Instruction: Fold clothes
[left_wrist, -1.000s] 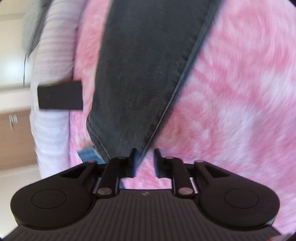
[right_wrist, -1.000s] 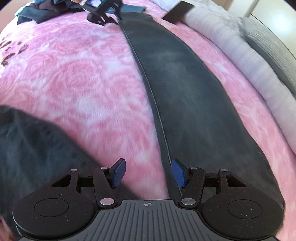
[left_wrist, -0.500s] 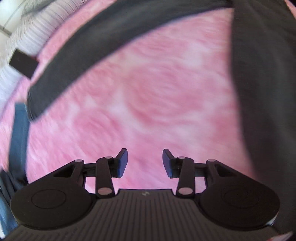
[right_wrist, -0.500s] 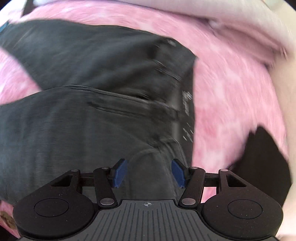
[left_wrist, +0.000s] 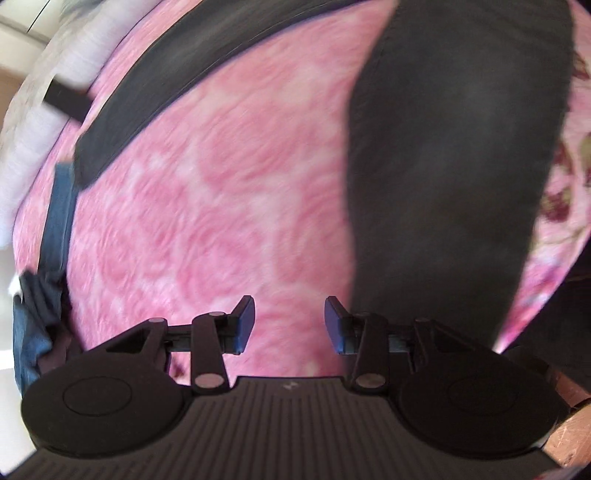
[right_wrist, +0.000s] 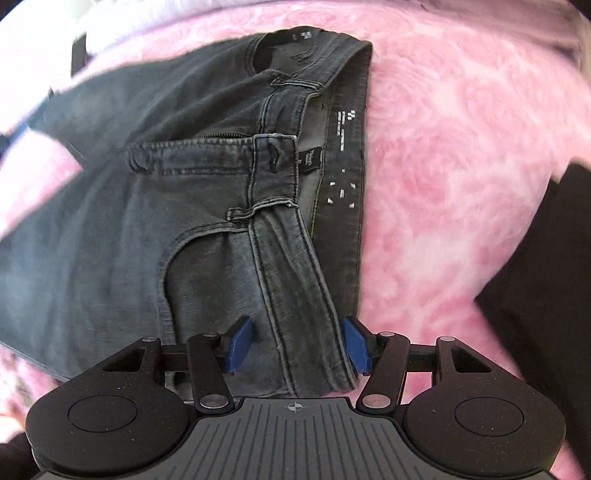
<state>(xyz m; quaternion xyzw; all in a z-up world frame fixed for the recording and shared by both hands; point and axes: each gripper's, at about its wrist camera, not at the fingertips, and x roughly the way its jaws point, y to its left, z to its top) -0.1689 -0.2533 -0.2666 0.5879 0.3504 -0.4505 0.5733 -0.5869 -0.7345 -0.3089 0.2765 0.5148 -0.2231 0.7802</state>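
Observation:
Dark grey jeans (right_wrist: 147, 229) lie spread on a pink fluffy blanket (right_wrist: 443, 184). In the right wrist view their waistband (right_wrist: 280, 177), with belt loops and labels, runs down toward my right gripper (right_wrist: 298, 343). That gripper hovers open over the waistband's near corner, and its blue pads press on nothing. In the left wrist view one jeans leg (left_wrist: 450, 166) stretches up the right side and the other leg (left_wrist: 177, 66) crosses the upper left. My left gripper (left_wrist: 289, 319) stands open above bare pink blanket (left_wrist: 221, 192), just left of the near leg, holding nothing.
A blue denim garment (left_wrist: 55, 206) lies bunched at the blanket's left edge. A flat black thing (left_wrist: 68, 99) rests on white bedding (left_wrist: 33, 147) at the upper left. Another black thing (right_wrist: 535, 280) lies on the blanket right of the waistband.
The left gripper let go of the jeans leg's end, opened wider and moved out over bare blanket. The right gripper swung from the leg to the waistband, still open.

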